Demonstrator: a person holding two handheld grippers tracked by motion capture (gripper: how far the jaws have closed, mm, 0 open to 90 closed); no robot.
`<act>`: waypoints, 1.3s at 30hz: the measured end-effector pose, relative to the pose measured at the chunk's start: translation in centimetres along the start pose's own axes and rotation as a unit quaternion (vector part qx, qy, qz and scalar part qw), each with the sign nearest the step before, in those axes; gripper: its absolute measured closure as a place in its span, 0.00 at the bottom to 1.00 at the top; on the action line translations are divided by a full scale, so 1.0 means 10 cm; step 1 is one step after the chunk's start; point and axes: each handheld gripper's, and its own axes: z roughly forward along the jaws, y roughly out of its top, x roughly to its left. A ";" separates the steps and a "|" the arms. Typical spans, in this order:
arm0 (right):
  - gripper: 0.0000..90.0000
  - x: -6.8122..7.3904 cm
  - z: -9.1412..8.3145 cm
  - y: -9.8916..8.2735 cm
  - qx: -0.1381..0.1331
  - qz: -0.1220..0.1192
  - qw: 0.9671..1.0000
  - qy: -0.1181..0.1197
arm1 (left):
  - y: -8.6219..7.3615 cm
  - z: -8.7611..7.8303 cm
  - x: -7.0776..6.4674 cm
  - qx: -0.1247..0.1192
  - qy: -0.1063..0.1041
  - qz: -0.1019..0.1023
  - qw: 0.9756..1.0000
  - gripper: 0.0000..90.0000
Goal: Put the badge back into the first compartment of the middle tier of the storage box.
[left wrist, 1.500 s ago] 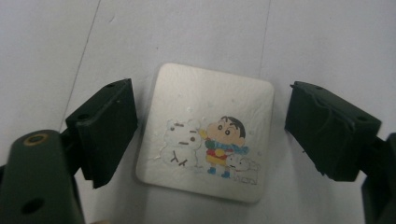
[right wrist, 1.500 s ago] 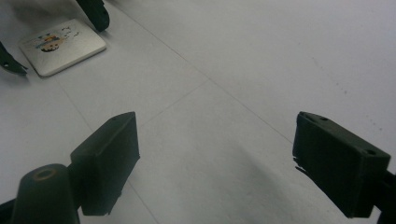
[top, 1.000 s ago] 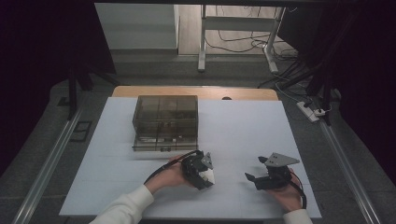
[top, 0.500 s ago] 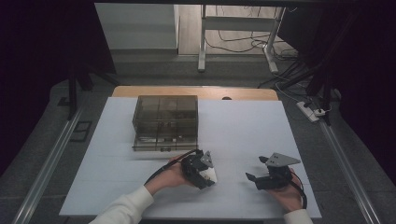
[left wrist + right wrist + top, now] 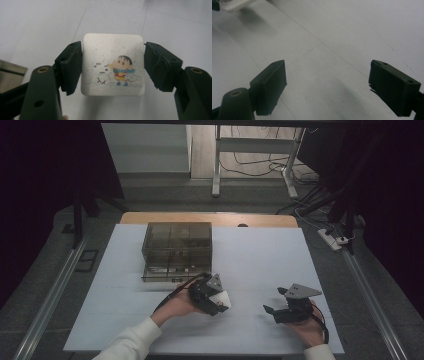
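A white counter point(image 5: 260, 255) fronts a dark room. The left tongs point(image 5: 112, 67) clamp a cartoon-printed card point(image 5: 113, 63) by its edges, just above the surface; such a thin hold could let it twist free. The right tongs point(image 5: 327, 85) gape, empty.

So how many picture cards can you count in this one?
1. The card is clamped between the jaws of the left gripper, near the front of the table. The smoky drawer box behind may hide more; its contents can't be made out.

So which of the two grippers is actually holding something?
The left gripper: its jaws clamp a white cartoon card. The right gripper has nothing between its jaws.
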 end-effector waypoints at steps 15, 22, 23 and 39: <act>0.16 0.00 0.01 0.00 0.001 0.001 1.000 0.002 | 0.06 -0.27 -0.03 -0.036 0.008 0.010 0.999 0.36; 0.16 0.00 0.01 0.00 0.003 0.001 1.000 0.003 | 0.08 -0.42 -0.03 -0.056 0.017 0.009 0.998 0.36; 0.16 0.00 0.01 0.00 0.003 0.001 1.000 0.003 | 0.08 -0.46 -0.02 -0.062 0.019 0.008 0.998 0.36; 0.16 0.00 0.01 0.00 0.003 0.000 1.000 0.002 | 0.06 -0.74 0.02 -0.093 0.037 0.002 0.995 0.36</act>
